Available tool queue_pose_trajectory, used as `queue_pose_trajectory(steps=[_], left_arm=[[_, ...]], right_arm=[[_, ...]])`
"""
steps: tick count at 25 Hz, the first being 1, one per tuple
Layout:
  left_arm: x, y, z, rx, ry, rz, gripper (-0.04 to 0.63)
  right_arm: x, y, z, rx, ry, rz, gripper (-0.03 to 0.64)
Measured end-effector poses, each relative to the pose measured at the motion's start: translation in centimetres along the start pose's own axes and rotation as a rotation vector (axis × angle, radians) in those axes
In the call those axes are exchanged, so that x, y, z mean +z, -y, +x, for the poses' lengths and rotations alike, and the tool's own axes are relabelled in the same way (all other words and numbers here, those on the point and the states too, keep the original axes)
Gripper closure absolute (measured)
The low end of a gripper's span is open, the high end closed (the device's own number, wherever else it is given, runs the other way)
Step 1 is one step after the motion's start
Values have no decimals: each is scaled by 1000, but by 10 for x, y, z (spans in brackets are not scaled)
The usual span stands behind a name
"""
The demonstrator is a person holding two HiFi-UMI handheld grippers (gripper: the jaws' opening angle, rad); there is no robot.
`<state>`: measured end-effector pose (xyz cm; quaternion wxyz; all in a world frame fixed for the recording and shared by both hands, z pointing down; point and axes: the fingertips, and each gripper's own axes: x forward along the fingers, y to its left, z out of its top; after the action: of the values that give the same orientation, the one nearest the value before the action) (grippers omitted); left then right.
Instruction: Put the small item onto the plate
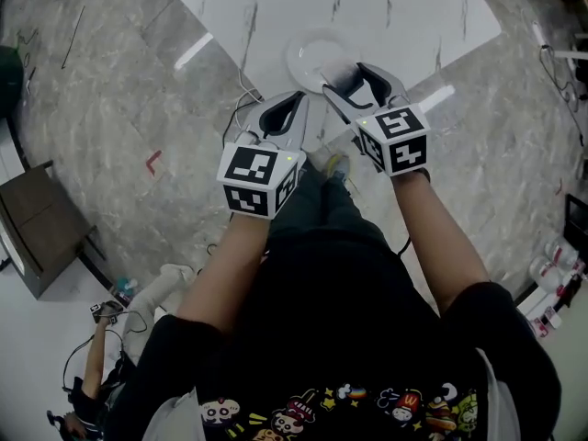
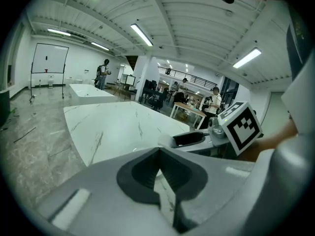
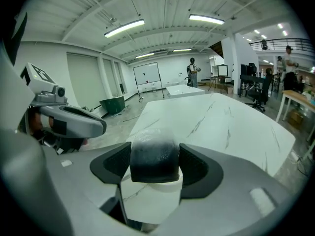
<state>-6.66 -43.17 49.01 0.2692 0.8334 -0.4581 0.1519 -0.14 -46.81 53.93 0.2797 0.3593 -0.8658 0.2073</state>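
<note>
1. Head view: near the top centre, one plate (image 1: 303,49) sits on one white table (image 1: 413,7). The right gripper (image 1: 347,79) reaches to the plate's lower right edge, clamped on one small dark item (image 1: 344,82). The left gripper (image 1: 285,108) hangs below and to the left, off the table's edge. That makes two grippers. From here, a release this close to the rim could land the item half on the plate or off it, so it may roll onto the table.

2. Left gripper view: the jaws are pressed together with nothing between them. The right gripper shows right of centre, just beside this one. If the two are moved carelessly they could knock together and jar the item loose.

3. Right gripper view: the item sits squarely between the two pads at centre frame, gripped on both sides, with the plate's white surface directly under it. It looks rounded and smooth, so it might slip or tumble if dropped from height. A second white table stands far back, upper centre.
</note>
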Motion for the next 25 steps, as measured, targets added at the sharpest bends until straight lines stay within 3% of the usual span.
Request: queue_pose_trajectory(steps=[12, 25], left_arm=[[-8, -42, 21, 9, -22, -57, 594], [-16, -45, 19, 19, -16, -85, 594]], right_arm=[[-25, 28, 88, -26, -151, -63, 284], [-30, 26, 110, -23, -221, -141, 284]])
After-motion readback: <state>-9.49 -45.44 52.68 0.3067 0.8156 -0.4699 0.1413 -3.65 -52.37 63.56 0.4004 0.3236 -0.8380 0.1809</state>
